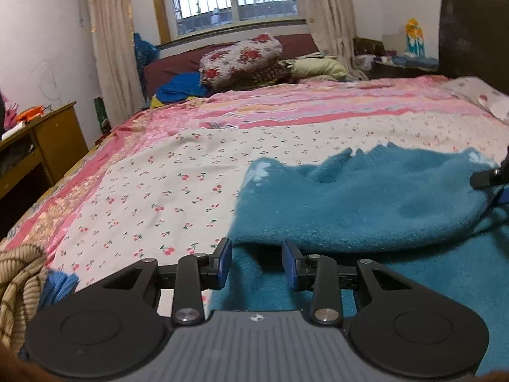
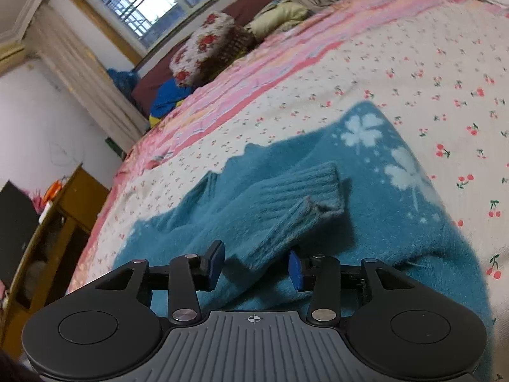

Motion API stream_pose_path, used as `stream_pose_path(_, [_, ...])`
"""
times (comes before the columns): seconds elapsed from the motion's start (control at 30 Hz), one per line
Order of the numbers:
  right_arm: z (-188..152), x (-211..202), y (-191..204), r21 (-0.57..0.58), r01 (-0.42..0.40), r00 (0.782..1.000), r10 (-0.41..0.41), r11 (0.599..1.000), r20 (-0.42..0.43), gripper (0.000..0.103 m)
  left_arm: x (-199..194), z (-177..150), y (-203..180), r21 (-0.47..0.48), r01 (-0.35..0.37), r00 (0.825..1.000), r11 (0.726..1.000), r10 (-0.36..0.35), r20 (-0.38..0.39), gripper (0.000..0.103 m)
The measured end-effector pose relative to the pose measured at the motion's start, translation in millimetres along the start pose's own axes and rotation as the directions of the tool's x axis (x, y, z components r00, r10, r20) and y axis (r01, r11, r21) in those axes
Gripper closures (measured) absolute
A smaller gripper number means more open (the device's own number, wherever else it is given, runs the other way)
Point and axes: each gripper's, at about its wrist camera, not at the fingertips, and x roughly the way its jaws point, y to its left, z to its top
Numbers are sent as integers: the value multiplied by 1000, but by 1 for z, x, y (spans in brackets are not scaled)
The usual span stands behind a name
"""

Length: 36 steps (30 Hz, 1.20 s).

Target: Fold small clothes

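A fuzzy teal sweater with white clover prints lies on the bed, partly folded over itself. My left gripper is open, low over the sweater's near left edge, with nothing between its blue pads. My right gripper is open just above the sweater. The ribbed sleeve cuff lies folded across the body, its near end between the open fingers. The clover prints show at the sweater's far right side. Part of the right gripper shows in the left wrist view at the sweater's right edge.
The bed sheet is white with cherries and a pink border. A floral quilt bundle and pillows lie at the far end under the window. A wooden desk stands left of the bed. A striped beige garment lies at near left.
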Motion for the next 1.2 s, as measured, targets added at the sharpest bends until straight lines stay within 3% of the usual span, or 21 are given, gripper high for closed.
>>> stream_pose_path(0.03, [1,3,-2,21,-2,1000,2,1000,-3,63,3,0,-1,7,0,1000,1000,0,0,62])
stream_pose_path(0.07, [2,5,-4,34,5,1000,-5,999,-6,73,7,1,-3,15,-1,1000,1000,1,-4,62])
stream_pose_path(0.17, [8,10,-3,40,31,999,-30,999,-11,87,14,3,-5,34,-7,1000,999,8,-12,61])
stream_pose_path(0.27, [19,-2,10,15,-20,999,19,1000,49,90,9,12,-3,13,-10,999,1000,9,33,61])
stream_pose_path(0.37, [28,-30,20,-11,-110,981,110,994,159,91,1,17,0,-39,-14,995,999,18,94,61])
stream_pose_path(0.47, [21,-41,16,-28,-101,971,104,995,213,91,2,14,-2,-35,-23,995,999,26,100,61])
stream_pose_path(0.5, [16,-37,12,-51,-64,978,73,997,196,91,6,11,-5,-18,-26,997,1000,27,69,61])
stream_pose_path(0.57, [3,-13,0,-73,42,996,-36,996,82,90,13,4,-6,-1,-25,999,1000,25,21,61])
stream_pose_path(0.63, [-7,0,-12,-58,79,997,-79,995,9,88,10,-3,-6,23,-24,1000,999,24,9,61])
stream_pose_path(0.8, [3,-5,-12,-20,28,999,-27,999,32,82,8,-6,-3,59,-42,999,997,43,-16,61])
stream_pose_path(0.9, [9,-7,-4,-47,39,998,-37,998,48,82,-1,0,3,-6,-27,999,1000,27,21,61])
stream_pose_path(1.0, [3,-12,7,-145,128,990,-119,981,72,81,-6,5,3,-12,-16,999,1000,16,47,61])
stream_pose_path(1.07, [-1,-1,4,-175,195,981,-192,965,35,78,-1,7,0,10,-15,1000,1000,15,24,61])
stream_pose_path(1.2, [3,-14,1,-145,178,984,-171,973,54,71,1,8,-2,31,-2,1000,1000,2,9,61])
